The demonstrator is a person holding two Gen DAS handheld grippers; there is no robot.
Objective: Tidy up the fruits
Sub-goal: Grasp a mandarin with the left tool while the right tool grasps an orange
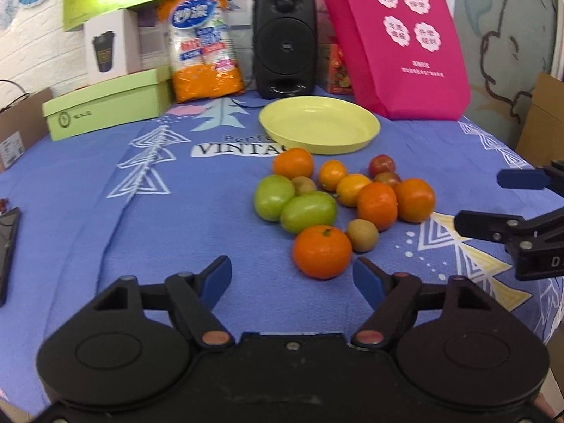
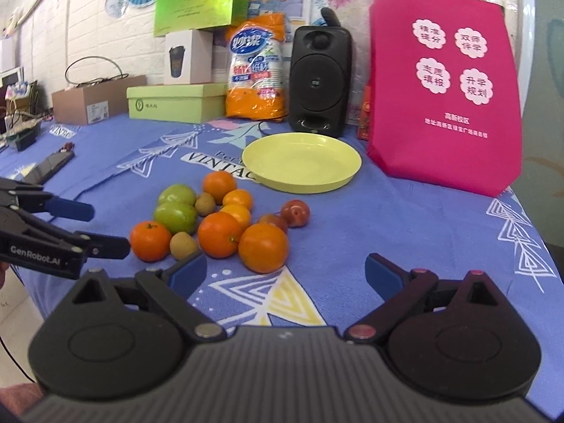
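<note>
Evidently, both the left gripper [image 1: 292, 275] and right gripper [image 2: 285, 271] are held agape and empty before the tangerines [image 1: 322, 251], whose yellow plate [image 1: 319, 124] behind awaits filling.

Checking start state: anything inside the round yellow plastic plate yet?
Nothing: the round yellow plastic plate shows bare across its floor in both wrist views. The oranges, green fruits, kiwis and red plums all lie on the blue patterned tablecloth in front of it.
</note>
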